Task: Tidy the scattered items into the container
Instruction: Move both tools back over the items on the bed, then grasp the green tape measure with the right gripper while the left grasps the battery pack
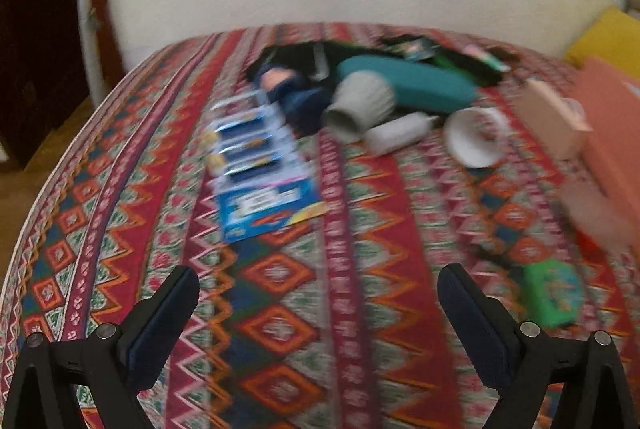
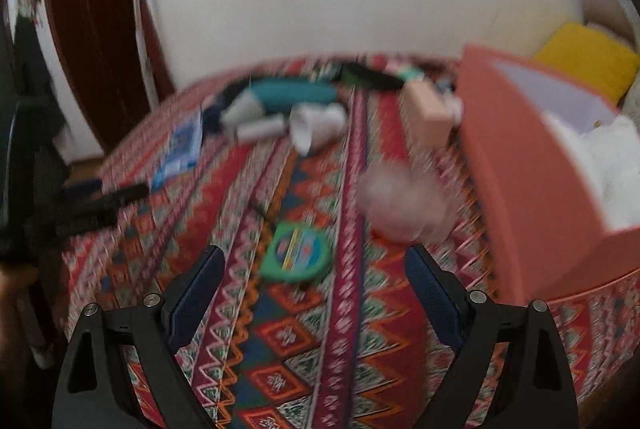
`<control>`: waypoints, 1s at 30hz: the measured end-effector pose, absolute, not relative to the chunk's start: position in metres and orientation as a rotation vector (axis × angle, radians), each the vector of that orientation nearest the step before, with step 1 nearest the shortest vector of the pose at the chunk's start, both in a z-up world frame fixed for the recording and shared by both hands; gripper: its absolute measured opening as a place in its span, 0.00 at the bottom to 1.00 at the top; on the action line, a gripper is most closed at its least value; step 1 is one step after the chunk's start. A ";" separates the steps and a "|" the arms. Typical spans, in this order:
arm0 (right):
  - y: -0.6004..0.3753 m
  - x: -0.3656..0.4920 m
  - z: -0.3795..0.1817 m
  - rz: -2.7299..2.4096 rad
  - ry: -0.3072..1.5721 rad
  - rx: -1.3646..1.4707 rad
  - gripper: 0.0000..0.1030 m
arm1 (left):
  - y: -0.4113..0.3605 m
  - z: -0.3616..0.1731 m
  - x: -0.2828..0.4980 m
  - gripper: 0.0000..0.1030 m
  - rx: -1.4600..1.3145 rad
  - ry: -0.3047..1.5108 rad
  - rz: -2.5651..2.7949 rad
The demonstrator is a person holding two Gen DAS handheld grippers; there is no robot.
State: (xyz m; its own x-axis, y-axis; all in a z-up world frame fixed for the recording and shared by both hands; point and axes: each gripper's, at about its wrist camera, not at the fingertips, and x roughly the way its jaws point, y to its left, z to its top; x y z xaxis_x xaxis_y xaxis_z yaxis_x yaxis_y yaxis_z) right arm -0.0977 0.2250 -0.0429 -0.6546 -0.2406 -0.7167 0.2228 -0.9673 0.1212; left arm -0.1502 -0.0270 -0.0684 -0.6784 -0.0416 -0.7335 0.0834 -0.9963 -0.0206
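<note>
A patterned cloth (image 1: 304,309) covers the table. At its right edge stands the pink box (image 2: 516,165), open-topped, with something white (image 2: 612,165) inside. Both claws hover spread wide and empty: the left gripper (image 1: 318,293) over bare cloth, the right gripper (image 2: 314,269) just short of a green disc (image 2: 297,253). Farther back lie a teal case (image 1: 416,85), blue card pack (image 1: 256,165), white cup (image 1: 476,139) and grey cup (image 1: 356,103).
</note>
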 end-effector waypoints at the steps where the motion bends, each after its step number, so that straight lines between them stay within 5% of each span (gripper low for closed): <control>1: 0.221 -0.100 -0.051 -2.623 -0.017 1.183 0.91 | -0.035 -0.075 -0.158 0.96 1.250 0.109 -2.790; 11: 0.186 -0.126 -0.114 -2.500 0.094 1.391 0.93 | -0.073 -0.119 -0.234 0.96 1.405 0.433 -2.658; 21: 0.171 -0.136 -0.121 -2.534 0.185 1.323 0.99 | -0.076 -0.134 -0.297 0.99 1.334 0.279 -2.628; 22: 0.171 -0.139 -0.121 -2.541 0.181 1.323 0.92 | -0.075 -0.135 -0.299 0.99 1.328 0.265 -2.630; 24: 0.171 -0.141 -0.114 -2.567 0.191 1.302 0.60 | -0.074 -0.134 -0.295 0.91 1.307 0.263 -2.644; 26: 0.170 -0.145 -0.111 -2.550 0.167 1.308 0.56 | -0.075 -0.132 -0.289 0.79 1.282 0.279 -2.659; 30: 0.171 -0.147 -0.106 -2.535 0.105 1.329 0.56 | -0.081 -0.126 -0.270 0.77 1.244 0.354 -2.654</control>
